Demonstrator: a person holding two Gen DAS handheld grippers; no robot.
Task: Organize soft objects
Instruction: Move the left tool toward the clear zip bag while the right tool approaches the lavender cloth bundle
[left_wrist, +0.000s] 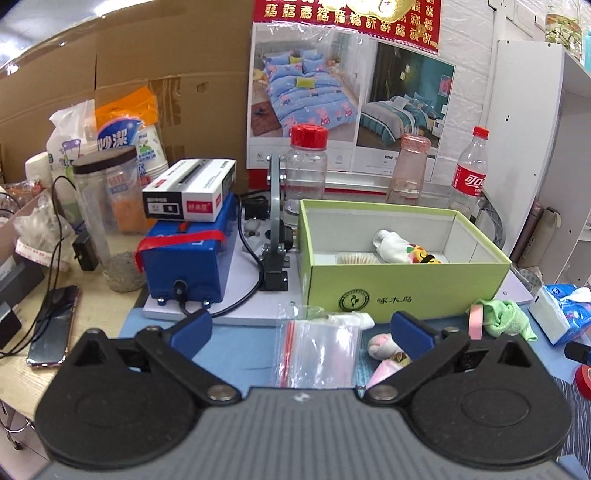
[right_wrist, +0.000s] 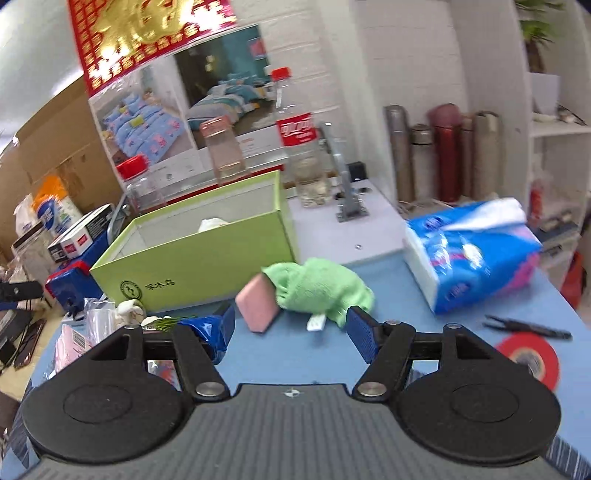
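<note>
While the left gripper (left_wrist: 302, 328) hangs wide open over a clear zip bag (left_wrist: 317, 350) on the blue mat (left_wrist: 236, 350), gripping nothing, the right gripper (right_wrist: 290, 321) stands partly open and empty just short of a green cloth (right_wrist: 317, 288) and a pink sponge (right_wrist: 256, 304), which touch in front of the green box (right_wrist: 192, 273). Inside the box lies a rolled white sock (left_wrist: 397, 245); more socks (left_wrist: 382, 345) lie on the mat near the bag.
</note>
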